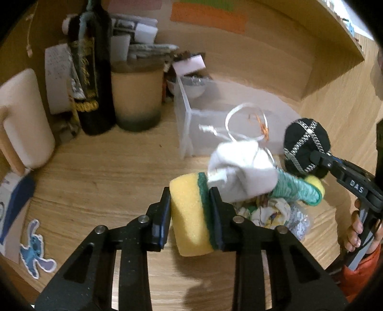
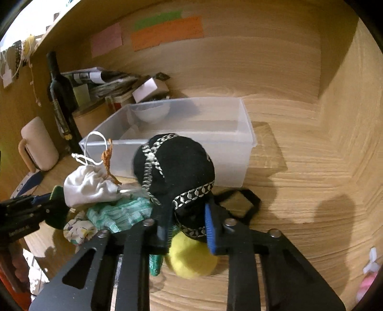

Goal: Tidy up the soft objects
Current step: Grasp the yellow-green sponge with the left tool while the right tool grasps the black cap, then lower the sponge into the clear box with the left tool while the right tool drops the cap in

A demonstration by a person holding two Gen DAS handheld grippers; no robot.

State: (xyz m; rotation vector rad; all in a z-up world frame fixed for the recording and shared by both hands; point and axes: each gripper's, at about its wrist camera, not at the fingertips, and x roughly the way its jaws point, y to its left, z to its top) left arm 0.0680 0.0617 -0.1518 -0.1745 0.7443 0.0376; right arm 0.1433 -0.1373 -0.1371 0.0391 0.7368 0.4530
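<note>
We count two grippers, and each grips one soft thing. Our left gripper (image 1: 190, 215) has its fingers pressed on either side of a single yellow sponge (image 1: 189, 215) with a green scouring face, held just above the wooden desk (image 1: 107, 172). Our right gripper (image 2: 186, 229) is clamped on one black pouch (image 2: 177, 172) crossed by silver woven bands, held in front of the bin's near wall.

Going left to right along the back of the desk, we see one cream jug (image 1: 24, 119) with a wooden handle, one dark wine bottle (image 1: 92, 71), one tan jar (image 1: 136, 95) with a dark base, and a stack of papers (image 1: 141, 31) behind them. One cartoon sticker (image 1: 36, 248) lies flat on the desk at the lower left.

Next comes the single clear plastic bin (image 2: 244, 148). From the right wrist view its floor looks bare, and one white bowl (image 2: 150, 113) shows through its far wall, seemingly standing behind it.

Between the grippers sits the pile of loose soft things, just in front of the bin: one white drawstring bag (image 2: 88, 184) with a looped cord, one teal knitted cloth (image 2: 119, 214), one flower-printed cloth (image 2: 79, 230) and one yellow-green ball (image 2: 191, 258) directly under the black pouch. A flat black frame-like object (image 2: 239, 203) lies on the desk beside the pile; we cannot tell what it is.

On the back wall hang three coloured paper notes: one pink (image 2: 106, 39), one green (image 2: 158, 18) and one orange (image 2: 167, 32).
</note>
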